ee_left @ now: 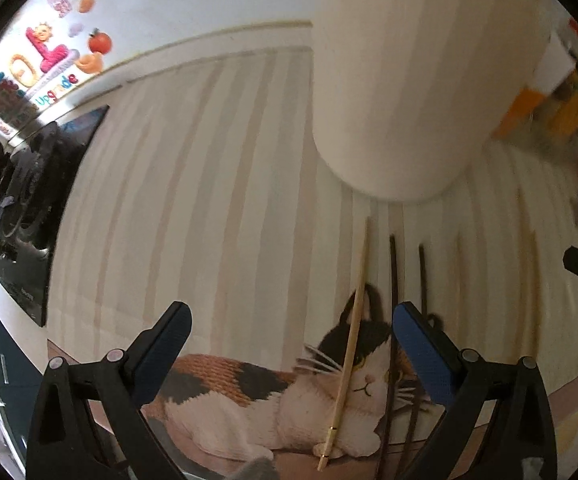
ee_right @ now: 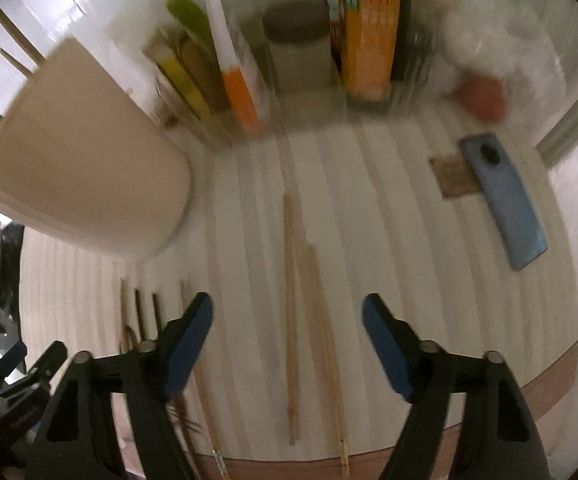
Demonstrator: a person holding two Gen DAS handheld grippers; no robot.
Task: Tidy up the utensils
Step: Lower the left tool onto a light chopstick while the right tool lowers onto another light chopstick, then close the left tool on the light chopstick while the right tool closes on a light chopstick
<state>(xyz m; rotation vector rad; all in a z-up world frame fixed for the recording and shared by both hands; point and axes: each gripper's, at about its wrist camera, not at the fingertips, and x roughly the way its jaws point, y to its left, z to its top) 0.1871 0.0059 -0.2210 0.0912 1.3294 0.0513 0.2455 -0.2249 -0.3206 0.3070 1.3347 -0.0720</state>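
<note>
Clearly both tools are poised over loose chopsticks lying on the bench, and neither grips anything. The left tool (ee_left: 291,334) stands spread wide above a pale chopstick (ee_left: 352,336) that lies across a cat picture (ee_left: 289,396) on a mat, with two dark chopsticks (ee_left: 394,280) just beside it under the right-hand finger. The right tool (ee_right: 287,314) is also spread, framing a bundle of light wooden chopsticks (ee_right: 291,300) that run lengthwise away from the camera. A tall cream container (ee_right: 85,152) stands near the sticks and is probably where they belong. To do this step well, I would bring each tool straight down so the fingers straddle one stick near its middle, close only when both pads sit level with it, and keep clear of its neighbours, since thin round sticks roll and slip easily. The bench wears a cream striped cloth (ee_right: 389,240). At its far edge stand boxes, an orange packet (ee_right: 369,28) and a round tin, somewhat blurred, and a blue phone (ee_right: 505,208) lies to the right. Off to the left are coloured magnets (ee_left: 49,52) on a white surface.
</note>
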